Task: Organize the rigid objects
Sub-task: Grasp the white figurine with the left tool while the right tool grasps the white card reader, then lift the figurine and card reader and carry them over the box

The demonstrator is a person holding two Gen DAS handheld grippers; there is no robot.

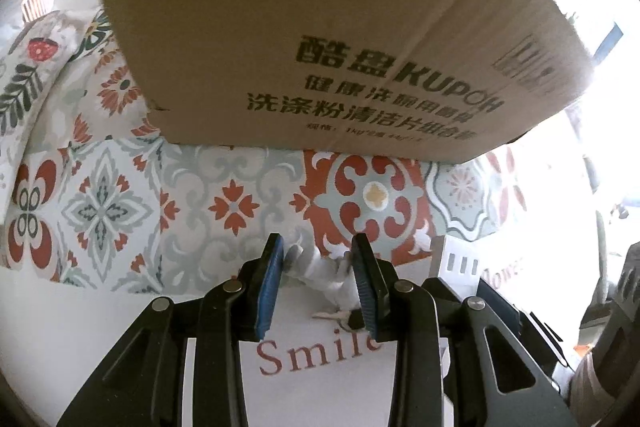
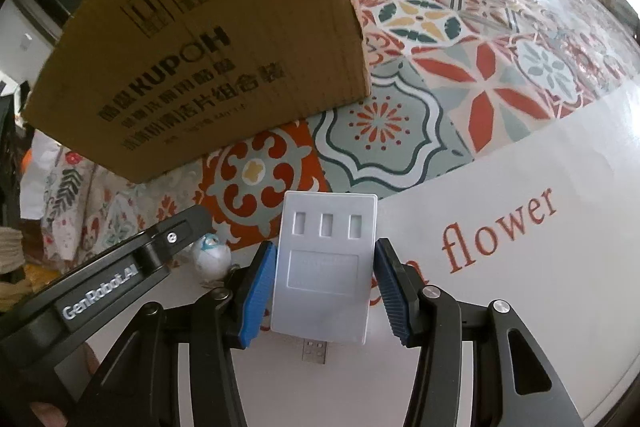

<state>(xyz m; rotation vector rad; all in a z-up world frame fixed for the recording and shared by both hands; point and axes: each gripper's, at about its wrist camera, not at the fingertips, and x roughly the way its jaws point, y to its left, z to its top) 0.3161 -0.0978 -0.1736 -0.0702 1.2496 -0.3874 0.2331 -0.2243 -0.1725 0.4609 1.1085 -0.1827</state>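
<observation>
Item list, L to R. Table (image 2: pixel 520 307): white cloth w/ tile-pattern band and red lettering; everything sits on it. Box (image 1: pixel 320 27): brown cardboard, printed text, stands at the far side, beyond both claws, apart from them. Left claw (image 1: pixel 318 287): points steeply down, jaws pulled in to their narrowest, pinching a small white toy (image 1: pixel 320 267) at mid-pad; toy is a little figure, detail unclear, w/ a key-like bit (image 1: pixel 336 315) lying just beside it nearer the camera. In the right view the toy shows as a small round white thing (image 2: pixel 212 255) w/ teal marks, beside the left claw's arm, left of the adapter. Adapter (image 2: pixel 325 267): flat white USB hub, three slots toward the box, plug end toward the camera; long axis runs along the claw's pointing line, so pads meet its two long edges. Right claw (image 2: pixel 326 287): also steeply down, jaws at their narrowest, left pad clearly touching the adapter's left edge, right pad at or very near the right edge; judged pinched on it. Adapter lies flat on table, not yet raised. Judgement: each hand has its own item; next move prob. lift and carry toward box, which lies straight ahead; right item nearer box's right corner. Risk: adapter thin, may pivot if gripped off-centre.
</observation>
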